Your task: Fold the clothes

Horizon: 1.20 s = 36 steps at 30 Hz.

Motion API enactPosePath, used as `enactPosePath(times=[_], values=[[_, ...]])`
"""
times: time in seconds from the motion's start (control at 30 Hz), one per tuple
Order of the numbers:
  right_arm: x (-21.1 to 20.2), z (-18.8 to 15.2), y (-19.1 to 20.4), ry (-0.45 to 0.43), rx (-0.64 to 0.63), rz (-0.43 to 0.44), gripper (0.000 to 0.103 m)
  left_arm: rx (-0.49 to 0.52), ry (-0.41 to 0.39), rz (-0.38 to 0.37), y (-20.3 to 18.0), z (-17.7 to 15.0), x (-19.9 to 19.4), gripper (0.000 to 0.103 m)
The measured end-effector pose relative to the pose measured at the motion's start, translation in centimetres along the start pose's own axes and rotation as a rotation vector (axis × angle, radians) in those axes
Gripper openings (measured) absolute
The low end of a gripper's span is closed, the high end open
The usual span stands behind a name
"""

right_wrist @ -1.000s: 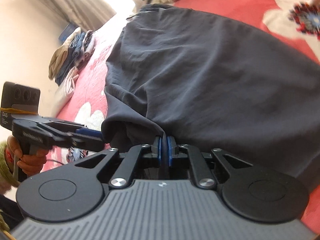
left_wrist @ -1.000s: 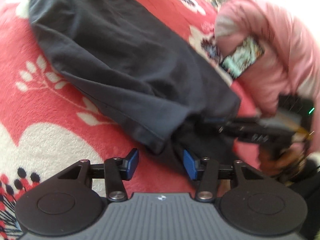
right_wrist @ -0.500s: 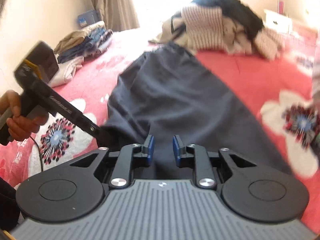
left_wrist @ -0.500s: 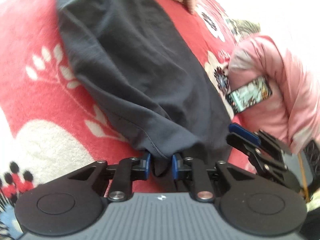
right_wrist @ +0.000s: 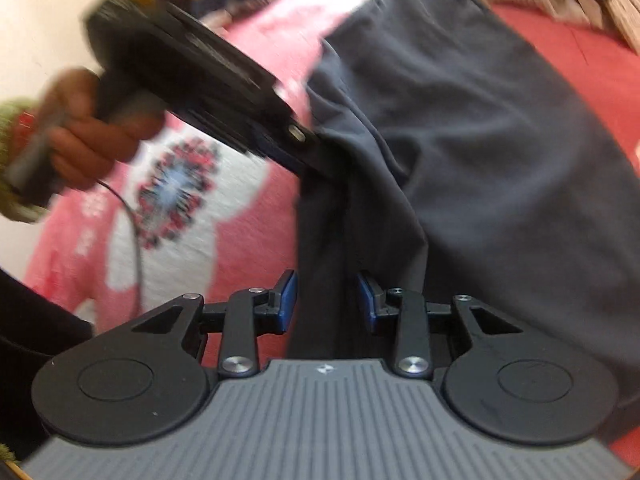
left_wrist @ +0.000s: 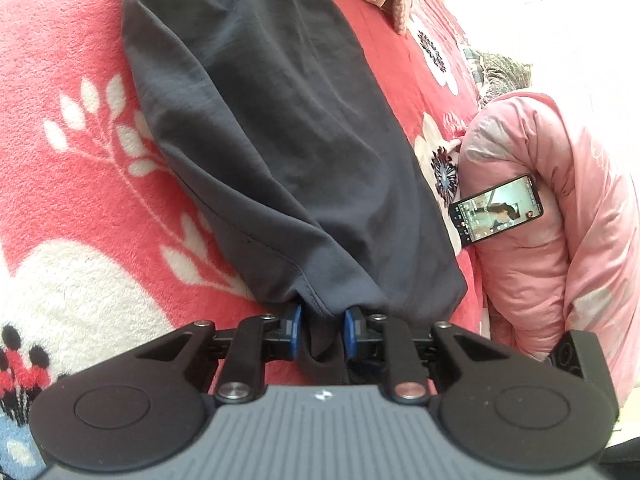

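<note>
Your left gripper (left_wrist: 322, 326) has its fingers narrow, pinching the hem of the dark garment (left_wrist: 280, 120), which lies long on the bed (left_wrist: 60, 160) toward the far edge. Keep this pinch firm and the hem straight. Your right gripper (right_wrist: 326, 300) has its fingers wide; a hanging fold passes between them, not clamped. Take both layers before you close.

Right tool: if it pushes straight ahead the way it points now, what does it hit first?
The dark garment. A hanging fold already sits between the open fingers of the right tool, so it would run into that cloth at once. The left tool lies further on, though depth is unclear.
</note>
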State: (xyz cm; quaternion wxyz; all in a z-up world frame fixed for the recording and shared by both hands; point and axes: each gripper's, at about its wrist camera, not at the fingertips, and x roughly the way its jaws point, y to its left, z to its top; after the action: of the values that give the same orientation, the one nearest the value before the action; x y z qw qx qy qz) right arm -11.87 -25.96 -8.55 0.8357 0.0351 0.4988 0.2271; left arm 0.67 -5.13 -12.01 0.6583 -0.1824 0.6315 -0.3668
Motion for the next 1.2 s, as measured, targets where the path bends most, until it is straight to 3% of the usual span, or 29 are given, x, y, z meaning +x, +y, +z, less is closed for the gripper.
enactPosePath(times=[0.1, 0.17, 0.2, 0.53, 0.67, 0.87, 0.97, 1.2], values=[[0.1, -0.4, -0.1, -0.004, 0.003, 0.013, 0.029, -0.003, 0.000, 0.004, 0.2, 0.0, 0.0, 0.020], [-0.1, -0.5, 0.1, -0.012, -0.004, 0.036, 0.011, -0.005, -0.004, 0.008, 0.3, 0.0, 0.0, 0.020], [-0.3, -0.5, 0.2, -0.018, -0.008, 0.049, 0.008, -0.005, -0.006, 0.010, 0.3, 0.0, 0.0, 0.020], [-1.6, -1.6, 2.8, -0.006, -0.195, 0.156, 0.002, 0.000, -0.018, 0.033, 0.8, -0.3, -0.2, 0.020], [-1.6, -2.0, 3.3, 0.019, -0.254, 0.154, 0.003, 0.005, -0.016, 0.042, 0.9, -0.5, -0.3, 0.021], [-1.8, -1.0, 1.9, -0.039, -0.162, 0.067, 0.008, 0.030, -0.010, 0.035, 0.7, -0.7, -0.3, 0.029], [-1.0, -0.5, 1.6, -0.032, -0.118, 0.063, 0.022, 0.066, -0.006, 0.039, 0.3, -0.9, -0.2, 0.033], [-1.2, 0.0, 1.7, -0.082, -0.101, 0.059, 0.028, 0.136, 0.010, 0.064, 0.0, -1.7, 0.0, 0.035]])
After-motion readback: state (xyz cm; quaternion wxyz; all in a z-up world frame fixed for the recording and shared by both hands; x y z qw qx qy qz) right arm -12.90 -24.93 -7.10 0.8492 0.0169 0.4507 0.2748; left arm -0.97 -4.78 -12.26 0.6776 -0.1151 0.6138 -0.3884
